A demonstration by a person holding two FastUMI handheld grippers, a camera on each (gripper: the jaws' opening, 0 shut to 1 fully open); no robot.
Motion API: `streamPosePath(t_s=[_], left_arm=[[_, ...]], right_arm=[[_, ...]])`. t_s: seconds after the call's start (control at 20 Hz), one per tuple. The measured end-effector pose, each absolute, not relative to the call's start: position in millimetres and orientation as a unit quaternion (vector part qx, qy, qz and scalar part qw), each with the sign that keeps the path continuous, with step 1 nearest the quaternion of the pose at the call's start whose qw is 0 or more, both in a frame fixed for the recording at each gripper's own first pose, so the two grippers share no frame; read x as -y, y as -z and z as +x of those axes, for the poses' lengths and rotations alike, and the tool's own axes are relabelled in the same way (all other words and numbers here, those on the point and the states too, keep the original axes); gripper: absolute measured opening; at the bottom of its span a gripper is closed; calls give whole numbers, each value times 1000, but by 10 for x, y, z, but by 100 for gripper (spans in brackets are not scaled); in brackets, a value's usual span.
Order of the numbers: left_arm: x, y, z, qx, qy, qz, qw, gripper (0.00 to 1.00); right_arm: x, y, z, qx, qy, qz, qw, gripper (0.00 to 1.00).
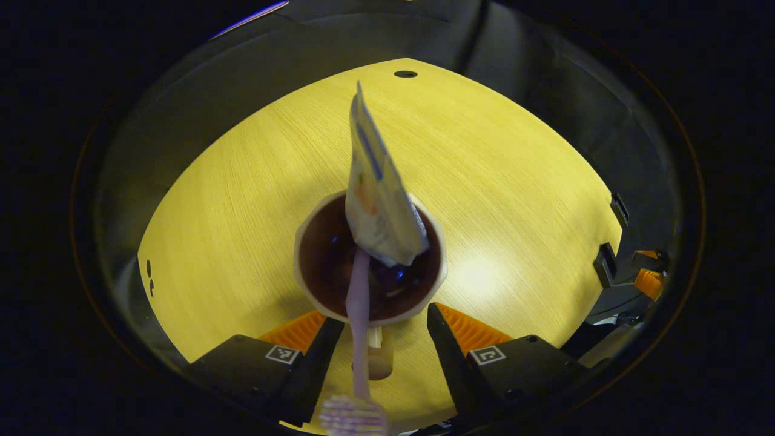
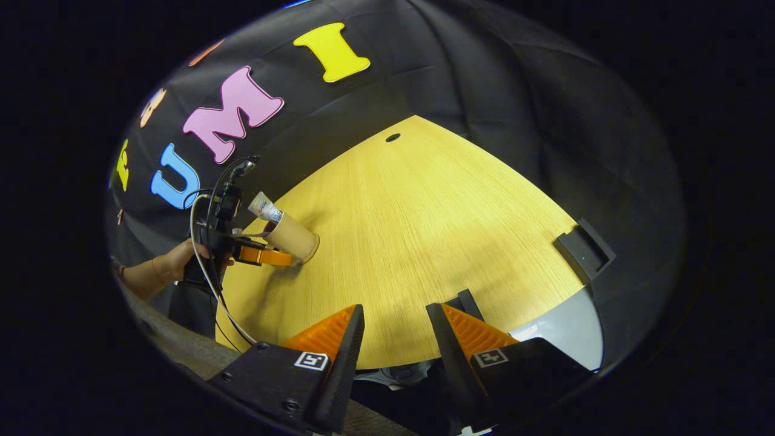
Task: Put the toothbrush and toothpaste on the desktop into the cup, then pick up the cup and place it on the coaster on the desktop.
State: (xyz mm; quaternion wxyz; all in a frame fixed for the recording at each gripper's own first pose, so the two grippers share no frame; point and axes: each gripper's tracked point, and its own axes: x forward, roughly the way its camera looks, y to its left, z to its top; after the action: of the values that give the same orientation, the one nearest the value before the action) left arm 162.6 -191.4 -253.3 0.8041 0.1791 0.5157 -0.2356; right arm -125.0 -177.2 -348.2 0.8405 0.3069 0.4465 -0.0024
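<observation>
Yellow wood desk (image 1: 514, 200) carries the cup (image 1: 370, 260) at frame centre, toothbrush (image 1: 358, 315) and toothpaste (image 1: 378, 194) inside. Left gripper (image 1: 380, 345) straddles it, fingers wide; close evenly, lift upright. Right gripper (image 2: 395, 339) idles, fingers apart.

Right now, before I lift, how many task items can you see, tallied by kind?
Cup: 1, on the desktop, between the left gripper fingers
Toothpaste tube: 1, standing in the cup
Toothbrush: 1, in the cup, head leaning out toward the camera
Total: 3
</observation>
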Motion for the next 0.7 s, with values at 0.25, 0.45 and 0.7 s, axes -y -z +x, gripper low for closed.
streamPosePath(t_s=[0.25,0.45,0.7], left_arm=[[1829,2352,1621,-493,234,176,820,87],[1664,2194,1570,-479,226,155,834,87],[1398,1957,1416,-451,222,100,859,91]], right_arm=[[1653,3460,-1177,-446,-14,305,841,71],[1487,3460,-1065,-448,-34,301,841,71],[1176,3413,-858,-451,-70,291,840,71]])
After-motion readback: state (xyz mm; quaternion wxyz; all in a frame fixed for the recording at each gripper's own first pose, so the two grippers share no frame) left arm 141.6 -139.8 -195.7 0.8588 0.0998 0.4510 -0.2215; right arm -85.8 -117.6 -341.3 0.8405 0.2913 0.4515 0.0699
